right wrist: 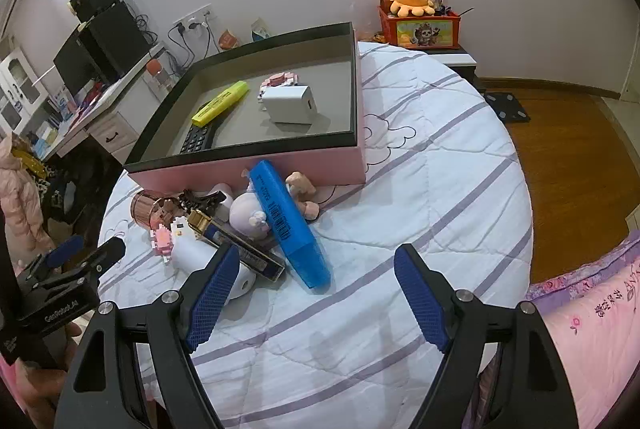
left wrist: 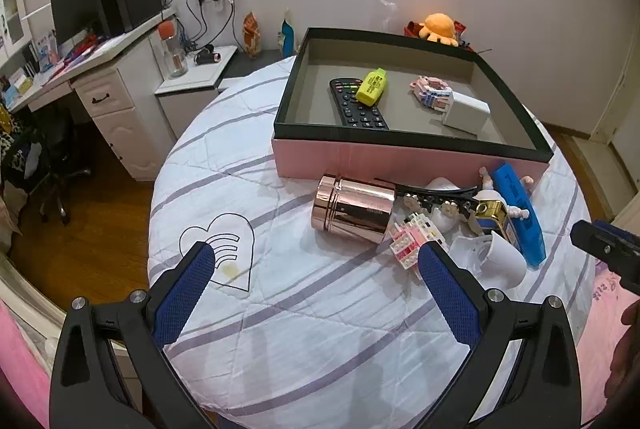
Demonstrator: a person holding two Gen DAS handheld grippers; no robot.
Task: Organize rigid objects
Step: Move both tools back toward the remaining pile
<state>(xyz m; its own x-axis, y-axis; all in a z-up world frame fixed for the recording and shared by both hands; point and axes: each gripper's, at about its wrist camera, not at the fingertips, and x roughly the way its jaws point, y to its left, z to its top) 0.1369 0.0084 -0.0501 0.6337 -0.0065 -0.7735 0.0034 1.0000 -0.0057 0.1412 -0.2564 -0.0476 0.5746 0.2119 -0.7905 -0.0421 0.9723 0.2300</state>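
A pink box with a black rim [left wrist: 412, 143] [right wrist: 248, 151] sits on the round table. It holds a black remote [left wrist: 356, 105], a yellow highlighter [left wrist: 372, 85] [right wrist: 220, 103], a pink block toy [left wrist: 430, 91] and a white charger [left wrist: 466, 113] [right wrist: 290, 103]. In front of the box lies a pile: a rose-gold tin [left wrist: 352, 209] [right wrist: 146, 207], a blue case [left wrist: 520, 213] [right wrist: 290, 225], a pink-white block toy [left wrist: 408, 239], a gold-capped box [right wrist: 236, 243], a white figurine [right wrist: 248, 213]. My left gripper [left wrist: 314, 259] is open and empty before the tin. My right gripper [right wrist: 314, 265] is open and empty before the blue case.
The table wears a white quilted cloth with purple stripes [left wrist: 280, 309] [right wrist: 420, 169]. A white desk with monitor [left wrist: 80, 9] stands at the left. An orange crate with a plush [right wrist: 420, 21] stands behind. A pink bedcover [right wrist: 592, 329] lies at the right, over wooden floor [right wrist: 560, 157].
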